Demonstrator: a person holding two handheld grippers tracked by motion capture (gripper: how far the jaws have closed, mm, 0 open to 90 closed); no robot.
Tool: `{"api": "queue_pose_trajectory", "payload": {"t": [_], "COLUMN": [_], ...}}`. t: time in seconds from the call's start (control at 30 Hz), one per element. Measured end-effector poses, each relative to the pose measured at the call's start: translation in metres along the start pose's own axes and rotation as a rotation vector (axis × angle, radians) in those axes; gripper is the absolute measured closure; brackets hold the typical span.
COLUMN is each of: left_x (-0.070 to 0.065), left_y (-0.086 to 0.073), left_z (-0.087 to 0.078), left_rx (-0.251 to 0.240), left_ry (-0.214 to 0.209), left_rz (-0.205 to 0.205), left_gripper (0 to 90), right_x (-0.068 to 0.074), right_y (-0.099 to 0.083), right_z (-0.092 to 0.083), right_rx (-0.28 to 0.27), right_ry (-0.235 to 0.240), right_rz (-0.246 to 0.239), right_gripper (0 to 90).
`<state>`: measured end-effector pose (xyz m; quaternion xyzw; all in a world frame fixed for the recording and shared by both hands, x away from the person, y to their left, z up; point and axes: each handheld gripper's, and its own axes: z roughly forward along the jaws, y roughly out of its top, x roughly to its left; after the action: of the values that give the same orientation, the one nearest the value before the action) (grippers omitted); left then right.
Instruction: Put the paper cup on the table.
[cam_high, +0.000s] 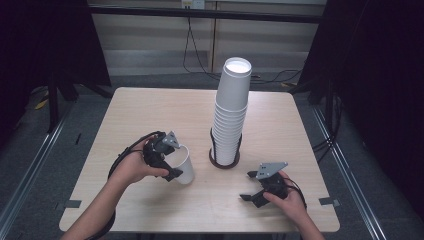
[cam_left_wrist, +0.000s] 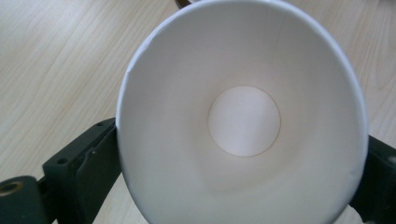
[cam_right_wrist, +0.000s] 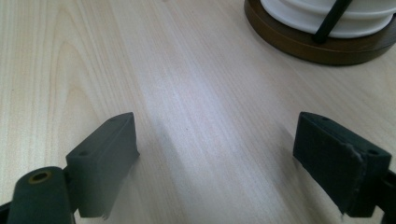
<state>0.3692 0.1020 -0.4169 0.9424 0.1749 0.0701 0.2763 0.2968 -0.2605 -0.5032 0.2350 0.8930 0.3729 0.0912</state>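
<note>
- Landmark here is the cup stack (cam_high: 230, 115), a tall tower of white paper cups a bit right of the middle of the worktop (cam_high: 150, 110). It leans slightly, and the top cup's open mouth faces up.
- The stack sits on a round dark brown base (cam_high: 223, 163) with thin black rods running up its sides. In the right gripper view the base (cam_right_wrist: 299, 44) and the lowest cup rims show up at the top right.
- Left hand-held gripper (cam_high: 167, 157) is just left of the stack, near its base, and it's clamped on a single white cup (cam_high: 184, 165).
- That cup is on the worktop beside the base, not touching the stack as far as I can see. Whether its bottom actually rests on the wood or hangs just above it, can't tell.
- In the left gripper view you look straight down into the cup (cam_left_wrist: 243, 121): empty, with the round bottom disc plain to see, and one black jaw pressed against each side of the wall.
- Right hand-held gripper (cam_high: 256, 187) is right of the base and nearer the person's edge, down low over the worktop. Jaws are spread wide with just bare wood between them, so it's released and holding nothing.
- The person's hands are wrapped round both grippers, forearms coming in from the near edge.
</note>
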Motion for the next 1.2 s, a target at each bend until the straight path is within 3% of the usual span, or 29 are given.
{"api": "queue_pose_trajectory", "payload": {"t": [0.17,0.33,0.53,0.67,0.73,0.83,1.0,1.13,1.2], "left_x": [-0.002,-0.005,-0.004,-0.004,-0.005,-0.004,-0.004,-0.006,-0.007], "left_y": [0.001,0.001,-0.005,-0.012,-0.016,-0.025,-0.038,-0.048,-0.054], "left_z": [0.005,0.010,0.007,0.006,0.005,0.004,0.004,0.003,0.004], "left_rx": [-0.043,-0.045,-0.062,-0.072,-0.087,-0.085,-0.104,-0.100,-0.108], "left_ry": [-0.011,-0.015,-0.018,-0.017,-0.021,-0.001,0.002,0.008,0.000], "left_rz": [-0.013,0.002,-0.014,-0.021,-0.043,-0.042,-0.079,-0.065,-0.083], "left_gripper": [6.3,8.0,9.3,10.2,10.4,11.6,12.2,12.5,12.6], "right_x": [0.000,0.000,0.000,0.000,0.000,0.000,0.000,0.000,0.000], "right_y": [0.000,0.000,0.000,0.000,0.000,0.000,0.000,0.000,0.000], "right_z": [0.000,0.000,0.000,0.000,0.000,0.000,0.000,0.000,0.000], "right_rx": [-0.001,-0.001,-0.001,-0.001,-0.001,-0.001,-0.001,-0.001,-0.001], "right_ry": [0.000,0.000,0.000,0.000,0.000,0.000,0.000,0.000,0.000], "right_rz": [0.003,0.002,0.003,0.003,0.003,0.003,0.003,0.003,0.003], "right_gripper": [13.2,13.2,13.2,13.2,13.2,13.2,13.2,13.2,13.2]}}
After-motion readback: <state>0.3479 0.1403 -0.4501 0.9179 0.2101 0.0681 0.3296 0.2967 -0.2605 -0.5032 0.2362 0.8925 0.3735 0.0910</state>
